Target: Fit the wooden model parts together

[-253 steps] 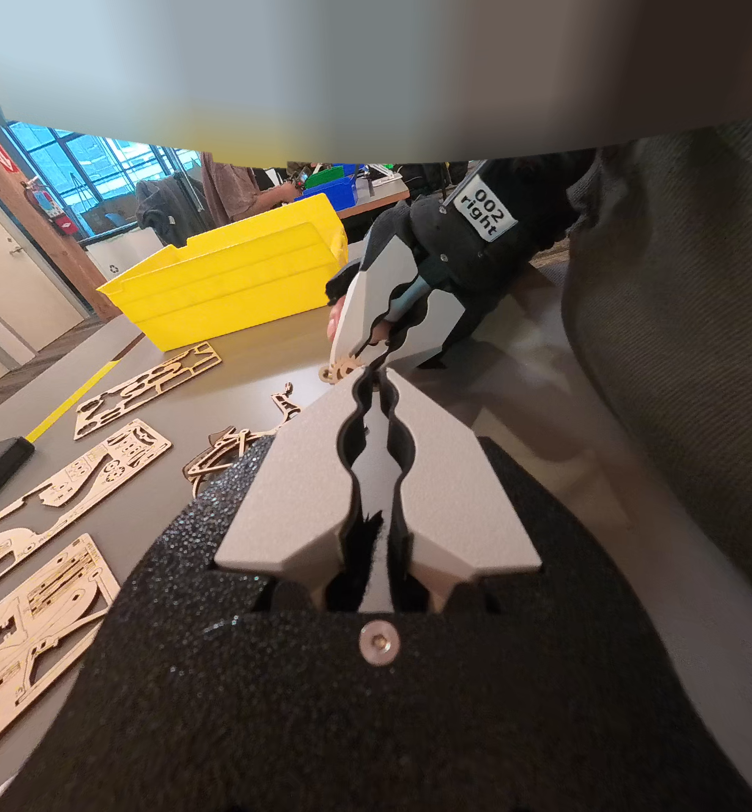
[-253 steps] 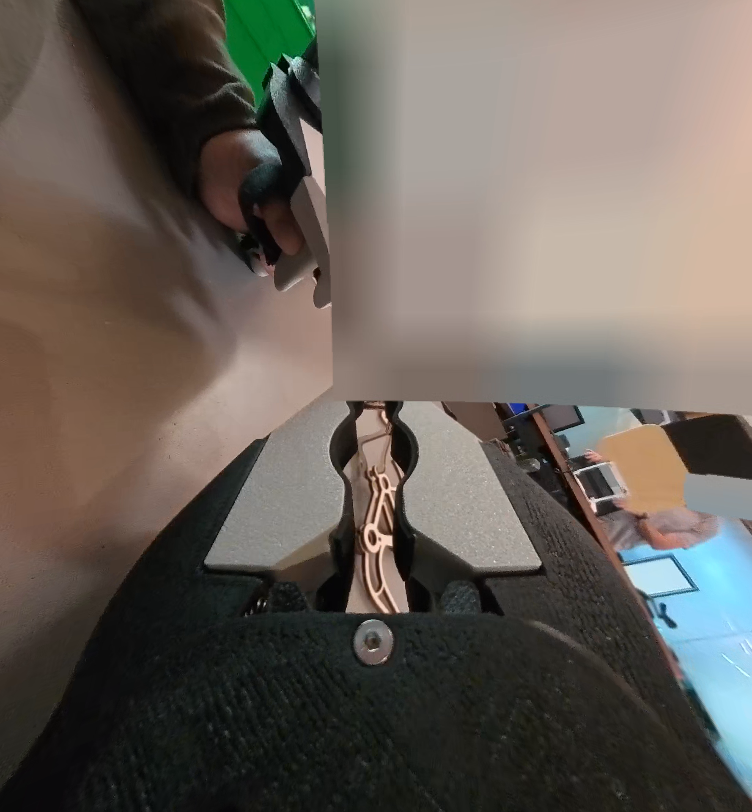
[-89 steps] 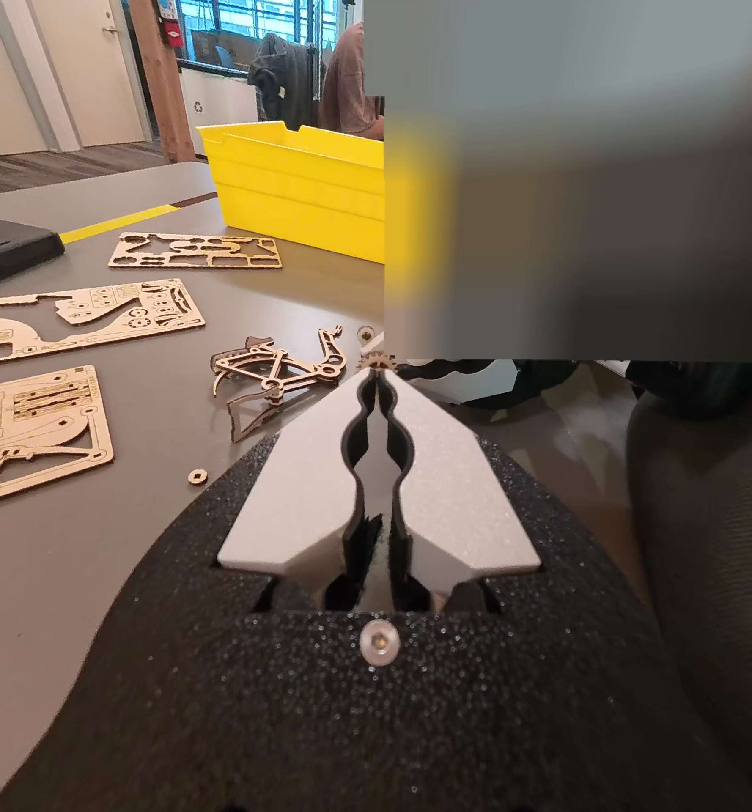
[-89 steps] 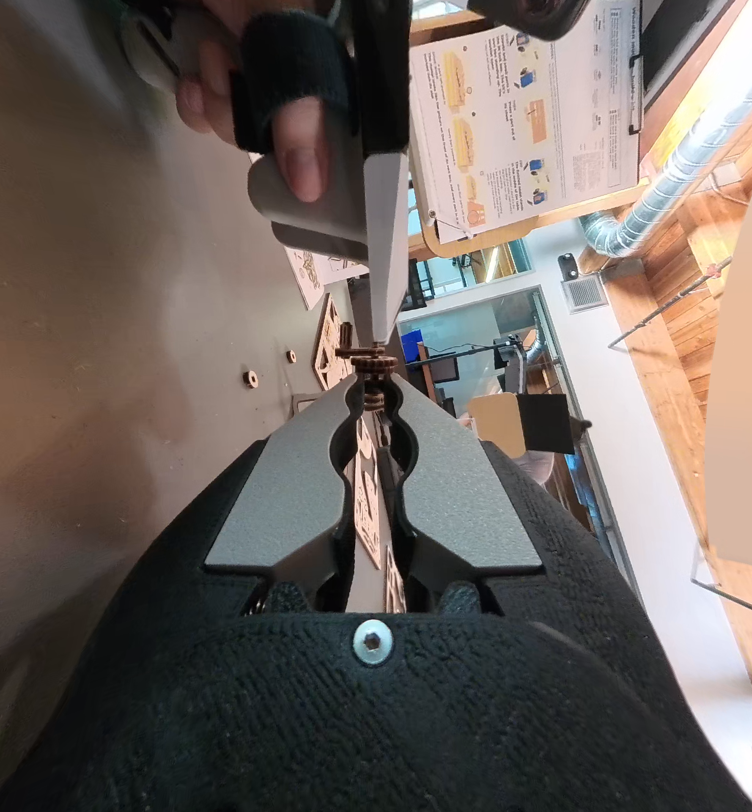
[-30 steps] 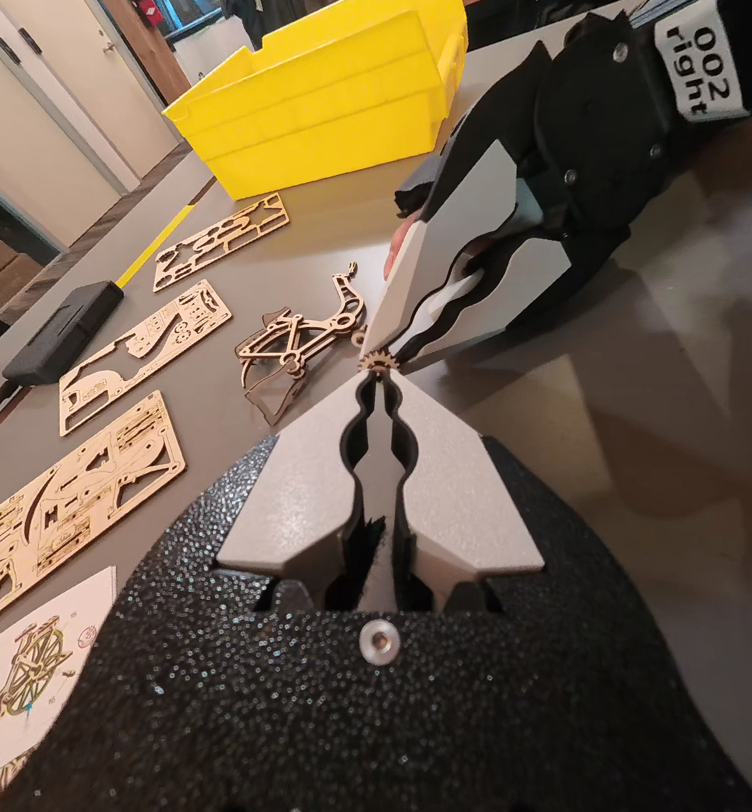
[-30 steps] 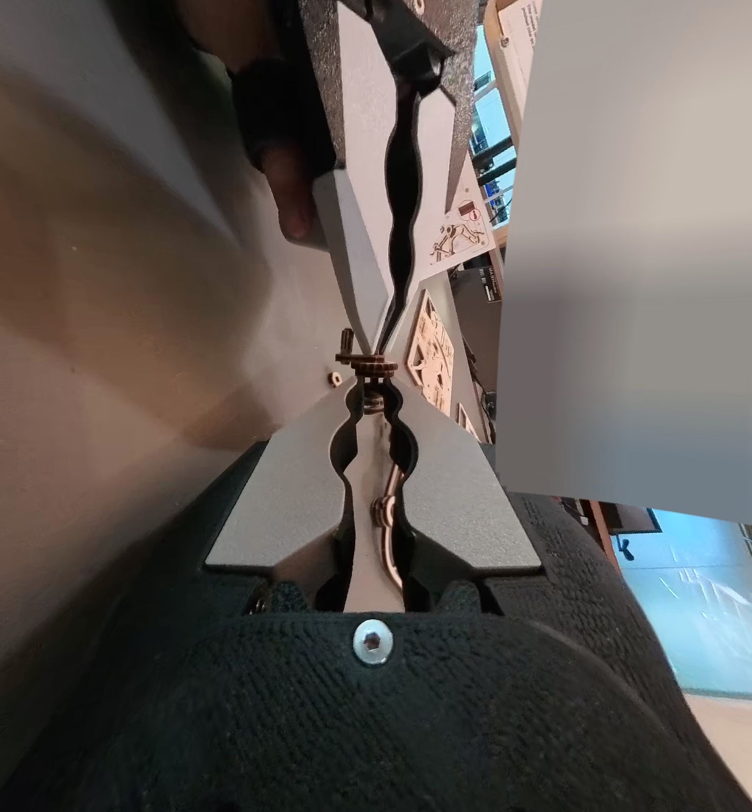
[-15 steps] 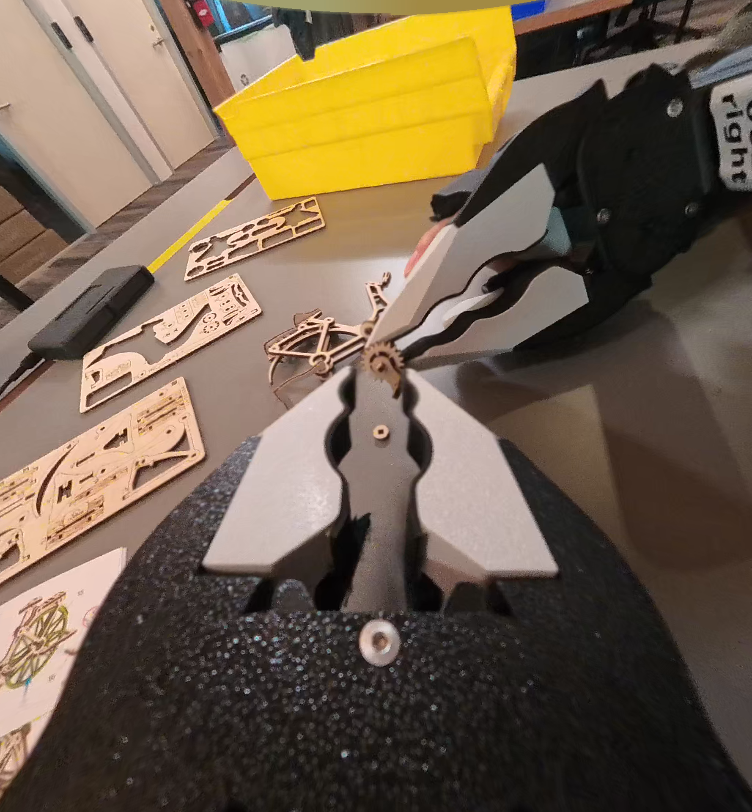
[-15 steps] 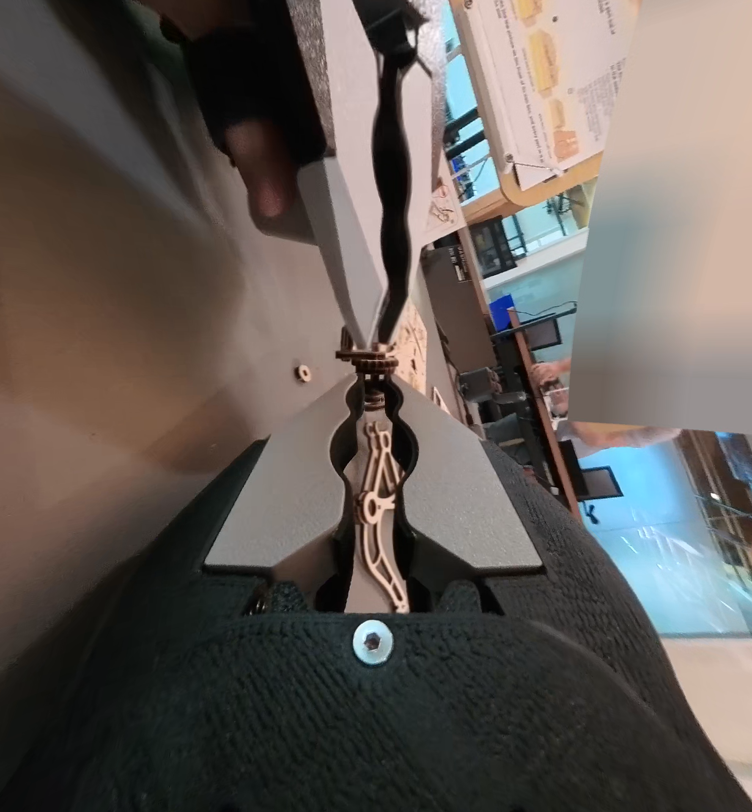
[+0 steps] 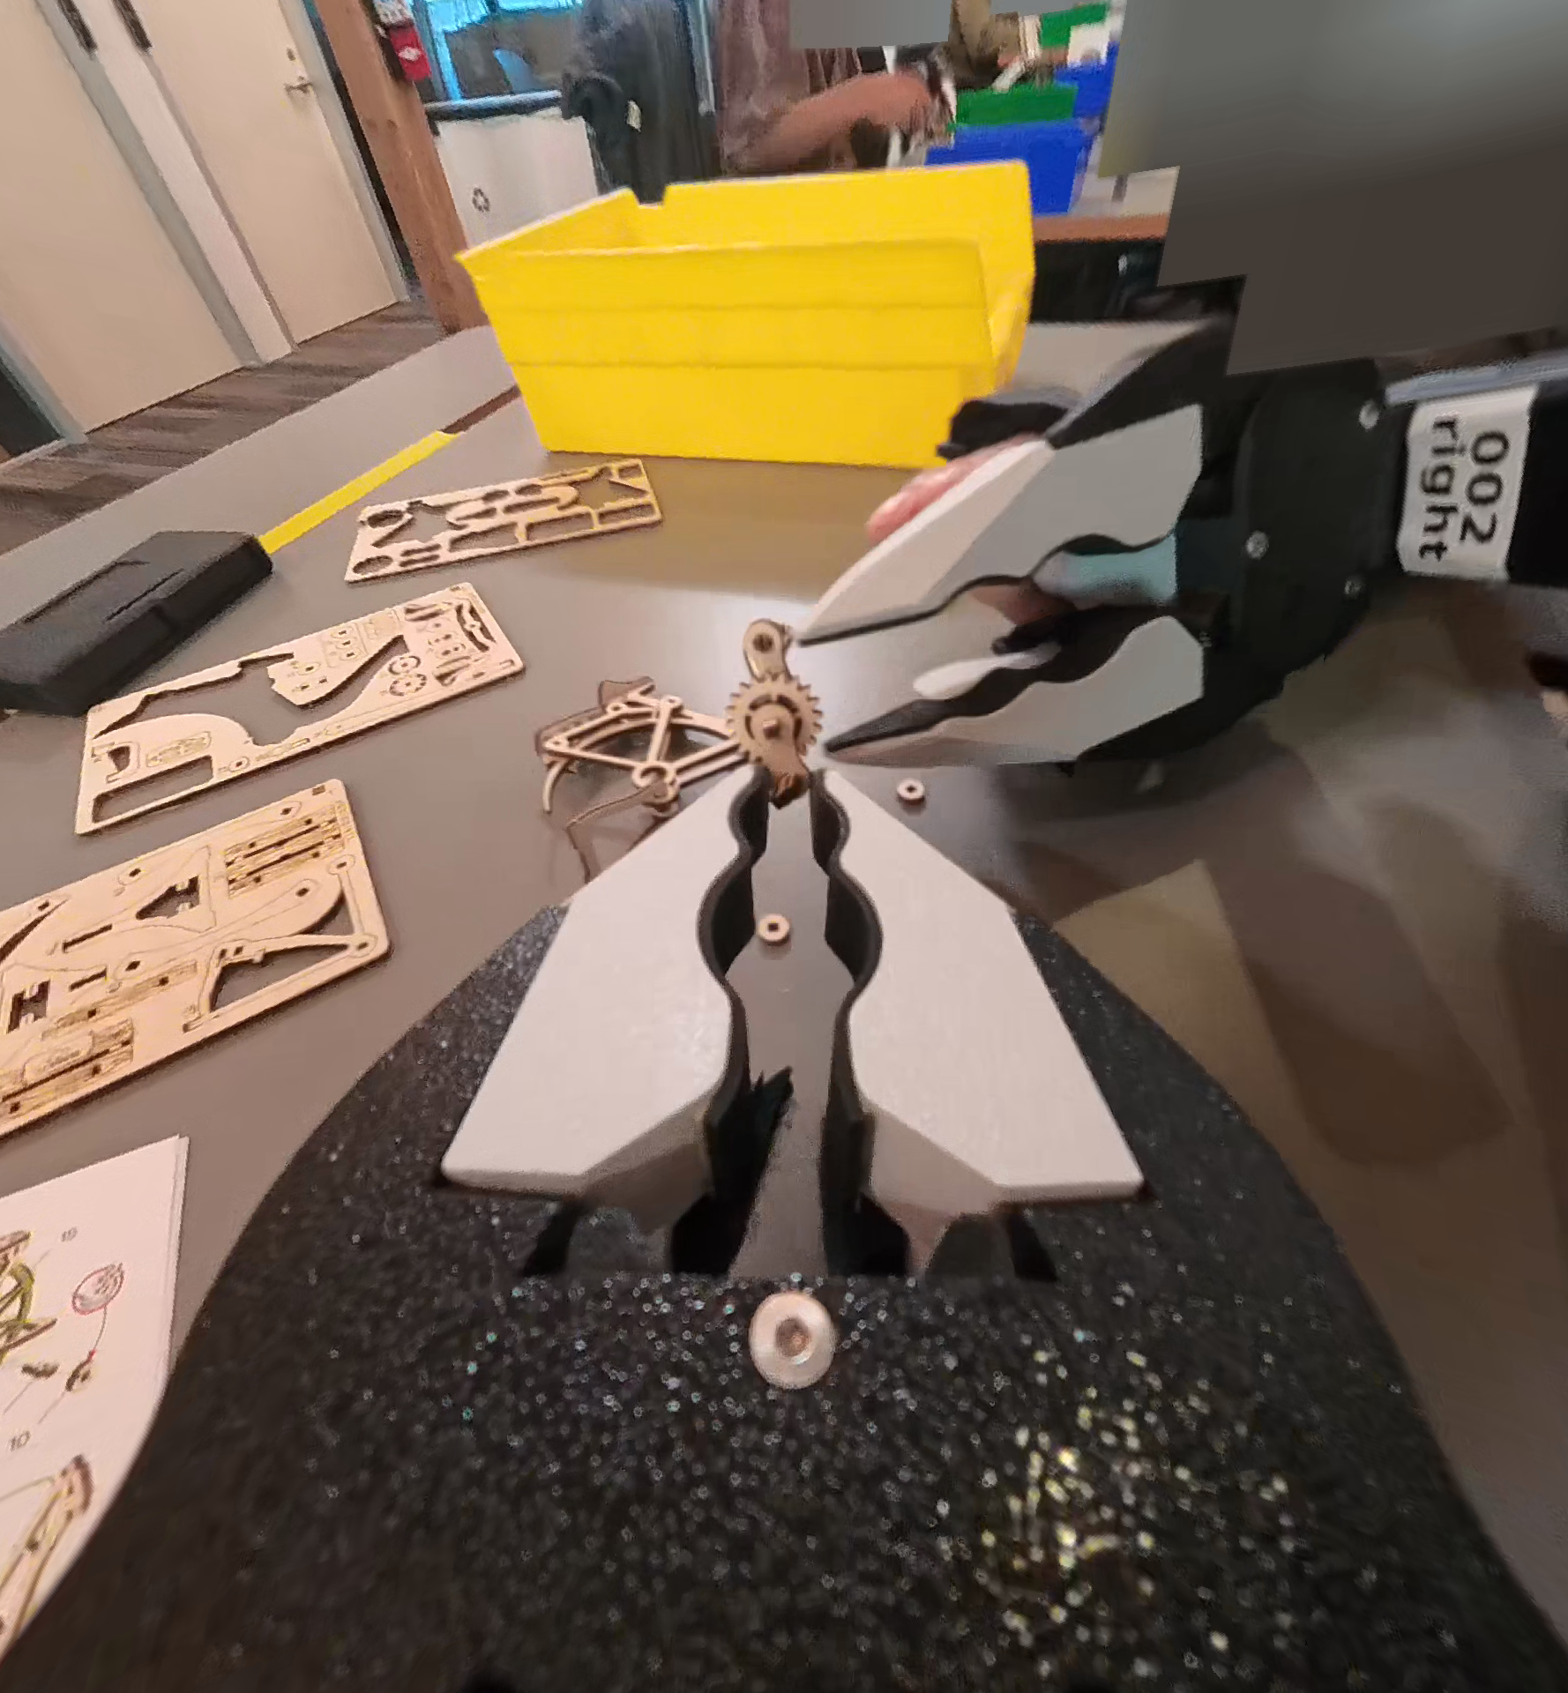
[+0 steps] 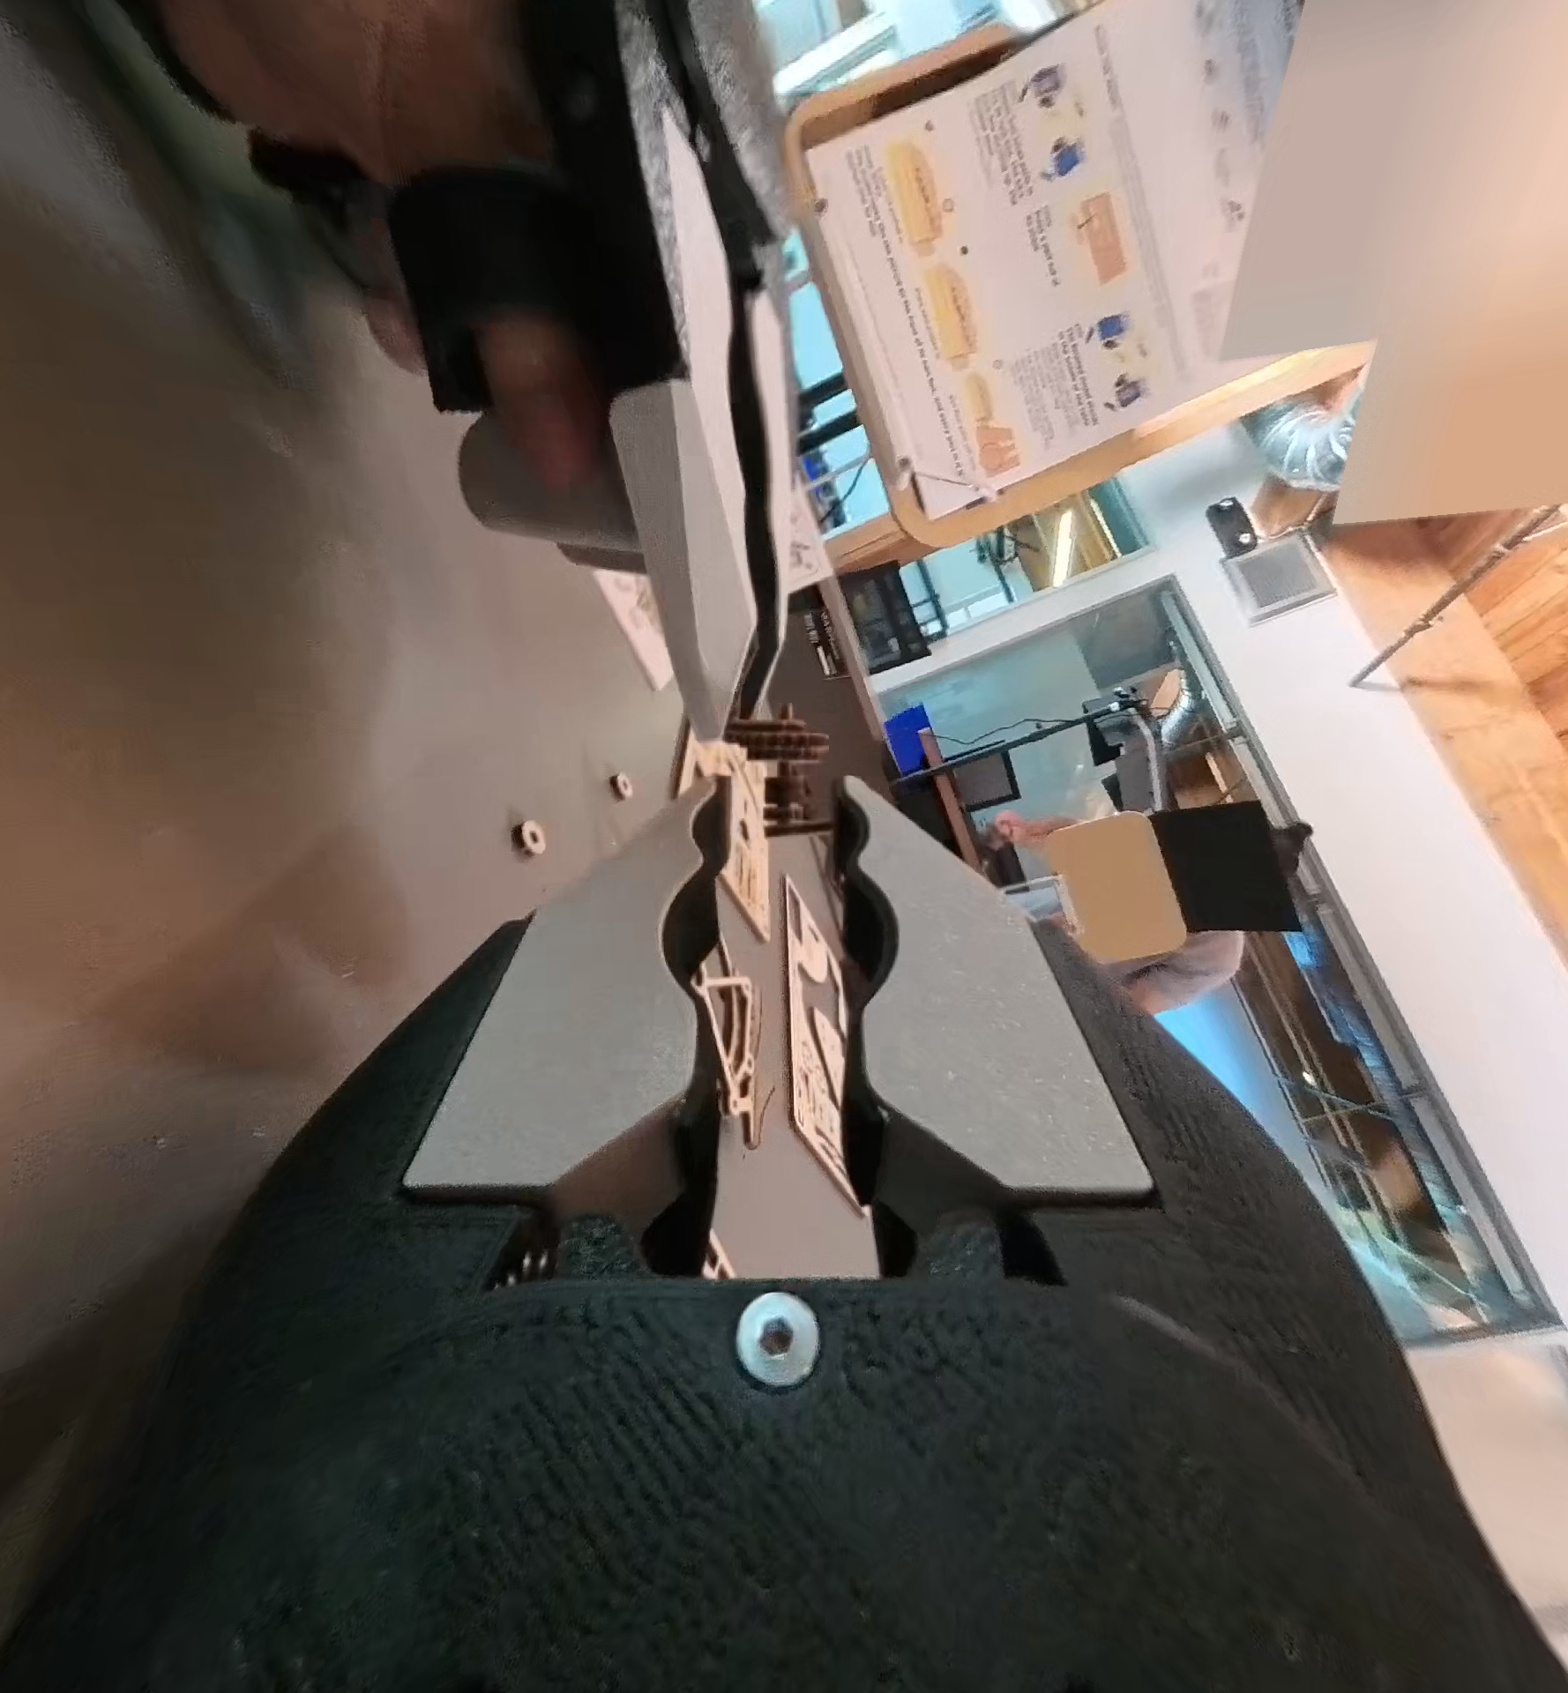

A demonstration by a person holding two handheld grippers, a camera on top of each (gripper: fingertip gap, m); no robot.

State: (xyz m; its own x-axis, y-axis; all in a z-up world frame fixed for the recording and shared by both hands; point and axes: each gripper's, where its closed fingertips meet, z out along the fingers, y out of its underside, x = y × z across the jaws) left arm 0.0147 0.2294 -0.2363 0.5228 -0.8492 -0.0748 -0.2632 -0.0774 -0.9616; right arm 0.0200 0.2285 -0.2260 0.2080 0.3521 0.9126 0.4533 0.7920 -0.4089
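Observation:
My left gripper (image 9: 786, 780) is shut on the lower end of a small wooden gear-and-crank assembly (image 9: 773, 707) and holds it upright above the dark table (image 9: 1128, 916). My right gripper (image 9: 815, 689) is open just to the right of the gear, one jaw above and one below, and holds nothing. In the right wrist view my right gripper (image 10: 780, 792) is open with the gear assembly (image 10: 785, 744) at its tips, and the left gripper (image 10: 733, 719) comes in from above. A partly built wooden bicycle frame (image 9: 634, 753) lies on the table behind the gear.
Several laser-cut wooden sheets (image 9: 304, 696) lie on the left. A yellow bin (image 9: 762, 348) stands at the back, a black box (image 9: 111, 605) at far left, an instruction sheet (image 9: 29, 1328) at near left. Two small wooden washers (image 9: 910, 790) (image 9: 773, 927) lie loose on the table.
My right gripper has opened, let go of the wooden crank piece and drawn back a little. The piece stays on the gear assembly, which my left gripper still holds.

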